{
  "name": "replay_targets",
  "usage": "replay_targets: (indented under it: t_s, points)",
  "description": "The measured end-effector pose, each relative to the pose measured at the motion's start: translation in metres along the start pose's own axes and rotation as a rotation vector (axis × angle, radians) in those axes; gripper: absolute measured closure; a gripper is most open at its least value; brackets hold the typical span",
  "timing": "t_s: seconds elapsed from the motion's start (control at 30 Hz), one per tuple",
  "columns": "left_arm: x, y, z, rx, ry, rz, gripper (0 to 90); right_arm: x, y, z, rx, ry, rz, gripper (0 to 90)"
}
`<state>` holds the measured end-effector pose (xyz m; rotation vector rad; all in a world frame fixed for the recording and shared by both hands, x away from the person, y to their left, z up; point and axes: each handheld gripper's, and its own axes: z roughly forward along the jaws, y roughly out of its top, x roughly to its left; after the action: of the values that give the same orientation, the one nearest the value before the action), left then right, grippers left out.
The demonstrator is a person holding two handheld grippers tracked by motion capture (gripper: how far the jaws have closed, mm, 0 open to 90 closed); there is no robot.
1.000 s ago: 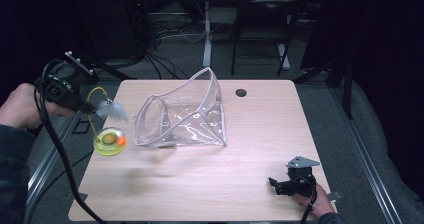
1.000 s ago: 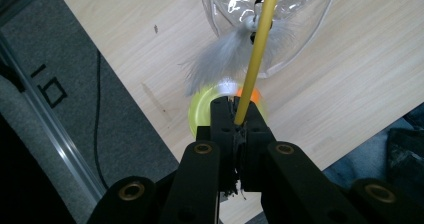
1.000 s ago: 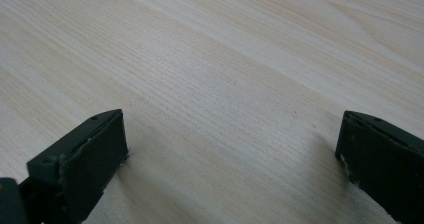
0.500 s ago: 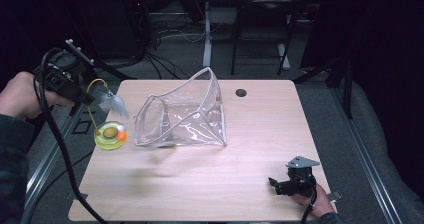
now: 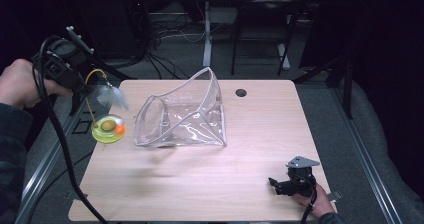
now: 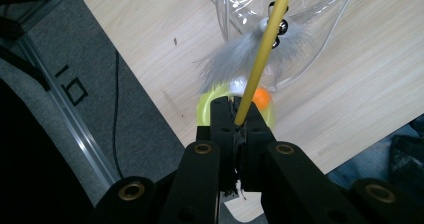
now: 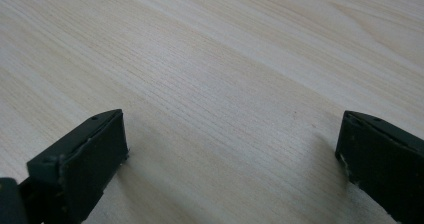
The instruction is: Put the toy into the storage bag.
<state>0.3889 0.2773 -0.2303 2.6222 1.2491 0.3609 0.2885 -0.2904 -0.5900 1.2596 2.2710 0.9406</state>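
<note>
My left gripper [image 5: 90, 87] hangs over the table's left edge, shut on the thin yellow wand [image 6: 262, 59] of a cat toy; in the left gripper view the jaws [image 6: 235, 116] pinch it tight. A grey feather tuft [image 5: 111, 96] with small bells [image 6: 280, 26] hangs on the wand. Below sits the toy's yellow-green ring base [image 5: 108, 129] with an orange ball [image 5: 120, 129] in it, at the table edge. A clear plastic pouch [image 5: 185, 116] stands open mid-table, right of the toy. My right gripper [image 5: 276, 185] rests open on the wood near the front right, nothing between its jaws [image 7: 232, 154].
The wooden table [image 5: 260, 134] has a dark cable hole [image 5: 241, 92] near its far edge. Metal frame rails [image 5: 45, 159] and floor cables lie left of the table. A black cable [image 5: 60, 134] trails down from the left gripper.
My left gripper has risen and drawn back a little with the wand; the feather went up with it and the ring base shifted slightly. The right gripper has kept still.
</note>
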Motion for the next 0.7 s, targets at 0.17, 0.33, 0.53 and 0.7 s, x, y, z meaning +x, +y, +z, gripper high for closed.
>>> replay_targets:
  t_s: [0.17, 0.33, 0.53, 0.7]
  points:
    - [-0.002, 0.008, -0.003, -0.002, 0.002, 0.009, 88.1, 0.0, 0.0, 0.0, -0.002, 0.003, 0.002, 0.0]
    - [-0.005, 0.017, -0.005, 0.015, 0.007, 0.018, 88.0, 0.0, 0.0, 0.0, 0.0, 0.0, 0.0, 0.0]
    - [-0.008, 0.026, -0.007, 0.012, 0.015, 0.031, 88.1, 0.0, 0.0, 0.0, 0.0, 0.001, 0.0, 0.0]
    - [-0.011, 0.034, -0.013, 0.009, 0.022, 0.051, 88.1, 0.0, 0.0, 0.0, 0.0, 0.001, -0.001, 0.0]
